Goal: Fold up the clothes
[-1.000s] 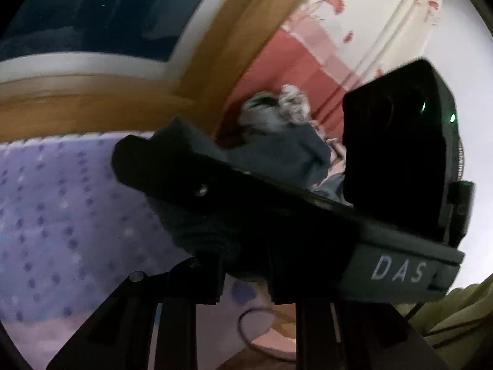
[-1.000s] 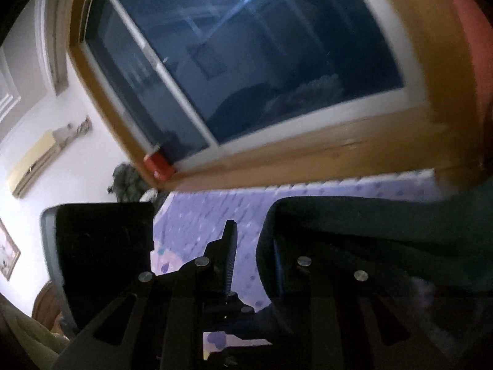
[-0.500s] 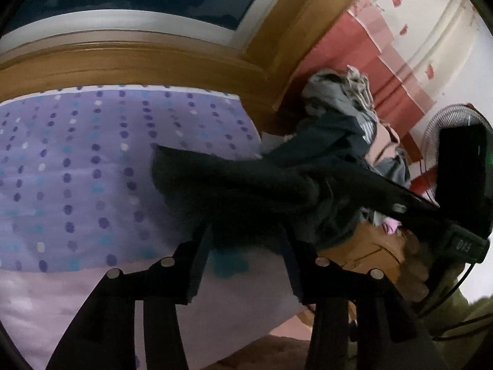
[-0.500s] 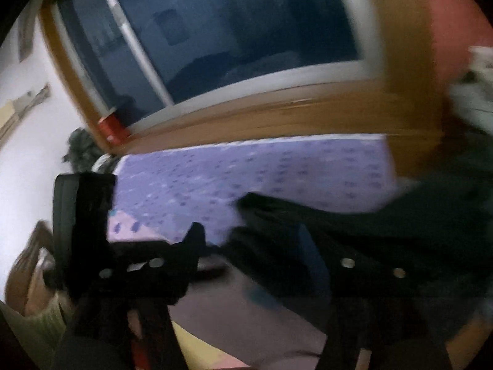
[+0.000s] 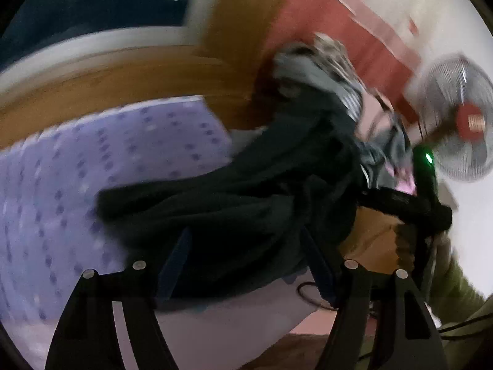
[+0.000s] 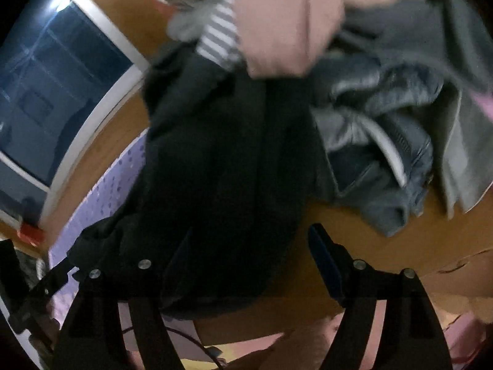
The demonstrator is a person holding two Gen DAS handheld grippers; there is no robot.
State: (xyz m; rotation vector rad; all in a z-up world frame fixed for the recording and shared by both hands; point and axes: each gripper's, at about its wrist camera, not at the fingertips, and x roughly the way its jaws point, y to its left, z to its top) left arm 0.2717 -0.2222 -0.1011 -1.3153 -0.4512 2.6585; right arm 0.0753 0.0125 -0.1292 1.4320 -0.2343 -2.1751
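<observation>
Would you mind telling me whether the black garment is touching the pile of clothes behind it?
Touching. In the right wrist view the black garment runs up under the striped piece and against the grey jeans of the pile of clothes, with no gap visible between them.

A home, most likely a bedroom. A bed (image 5: 101,160) under a lilac dotted sheet stands against a wood-framed window (image 5: 92,3), dark outside. A red and white curtain (image 5: 345,21) hangs beside the window. Loose clothes are heaped at the bed's end: a black garment (image 6: 222,154), jeans (image 6: 379,166), a pink top (image 6: 277,21), a striped piece (image 6: 218,37). A pedestal fan (image 5: 462,123) stands by the white wall.
</observation>
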